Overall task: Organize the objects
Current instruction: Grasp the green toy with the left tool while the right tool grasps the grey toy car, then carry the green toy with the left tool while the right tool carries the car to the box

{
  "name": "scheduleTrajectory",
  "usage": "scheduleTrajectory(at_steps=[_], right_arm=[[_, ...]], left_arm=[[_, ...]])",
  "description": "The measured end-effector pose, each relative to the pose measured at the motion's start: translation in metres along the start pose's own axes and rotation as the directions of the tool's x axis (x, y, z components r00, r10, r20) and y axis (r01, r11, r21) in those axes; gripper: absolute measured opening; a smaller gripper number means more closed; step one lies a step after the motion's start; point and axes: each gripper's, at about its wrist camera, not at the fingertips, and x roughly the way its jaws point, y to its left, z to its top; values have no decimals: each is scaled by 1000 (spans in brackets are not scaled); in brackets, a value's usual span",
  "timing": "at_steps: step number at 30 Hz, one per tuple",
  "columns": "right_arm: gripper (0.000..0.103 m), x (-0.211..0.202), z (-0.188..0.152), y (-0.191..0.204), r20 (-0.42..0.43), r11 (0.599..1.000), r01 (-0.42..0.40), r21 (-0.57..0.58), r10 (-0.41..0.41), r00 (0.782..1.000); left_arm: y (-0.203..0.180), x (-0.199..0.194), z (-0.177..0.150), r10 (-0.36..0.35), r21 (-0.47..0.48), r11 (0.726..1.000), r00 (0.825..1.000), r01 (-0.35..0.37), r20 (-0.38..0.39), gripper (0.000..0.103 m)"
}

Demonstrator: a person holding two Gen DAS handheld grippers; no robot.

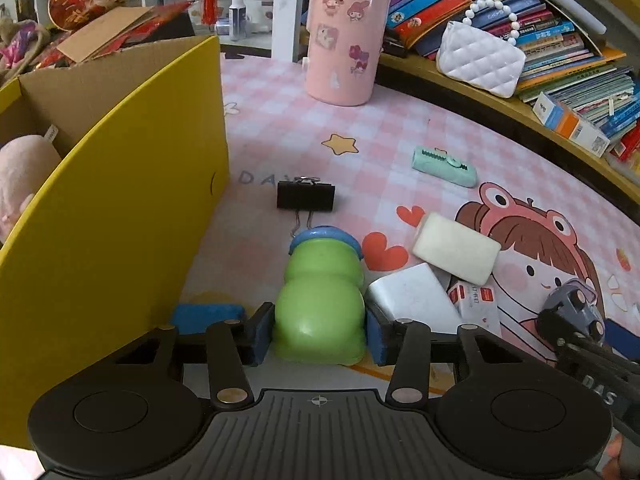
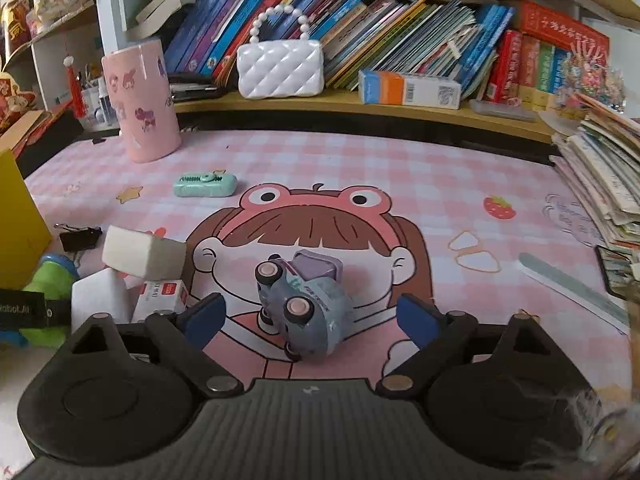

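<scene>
A green toy figure with a blue cap (image 1: 320,300) lies on the pink mat beside the yellow cardboard box (image 1: 120,200). My left gripper (image 1: 320,332) is shut on it, both blue pads pressed against its lower body. A blue-grey toy car (image 2: 308,300) lies tipped on its side, wheels showing, between the fingers of my right gripper (image 2: 312,320). That gripper is open, with its pads clear of the car on both sides. The green figure (image 2: 52,280) also shows at the left edge of the right wrist view.
Right of the green figure are a white block (image 1: 456,254), a white box (image 1: 412,296) and a small red-and-white box (image 1: 476,300). A black binder clip (image 1: 306,196) and a mint item (image 1: 444,166) lie farther back. A pink cup (image 1: 344,36) and a white purse (image 1: 480,60) stand by the bookshelf.
</scene>
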Motion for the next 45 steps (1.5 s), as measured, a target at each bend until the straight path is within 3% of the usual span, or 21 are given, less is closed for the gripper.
scheduleTrajectory(at_steps=[1, 3, 5, 13, 18, 25, 34, 45], right_arm=[[81, 4, 0, 0, -6, 1000, -9, -3, 9, 1000], [56, 10, 0, -2, -27, 1000, -28, -1, 28, 999], [50, 10, 0, -2, -20, 1000, -29, -2, 29, 999], [50, -29, 1, 3, 45, 996, -65, 60, 63, 997], [50, -66, -8, 14, 50, 994, -86, 72, 83, 995], [50, -90, -35, 33, -35, 992, -111, 59, 114, 993], [50, -140, -63, 58, -63, 991, -130, 10, 131, 989], [50, -183, -83, 103, -46, 997, -82, 16, 82, 996]], left_arm=[[0, -1, 0, -7, -1, 1000, 1000, 7, 0, 43], [0, -6, 1, -17, -3, 1000, 1000, 17, 11, 42], [-1, -17, 2, -32, 1, 1000, 999, 32, 42, 42], [-6, -70, 2, -166, 72, 985, 978, 158, 123, 42], [0, -94, -15, -222, 96, 973, 969, 212, 108, 42], [21, -108, -44, -242, 71, 969, 968, 237, 67, 42], [53, -141, -78, -250, 130, 962, 967, 241, 56, 42], [106, -171, -97, -288, 184, 945, 954, 270, 84, 42]])
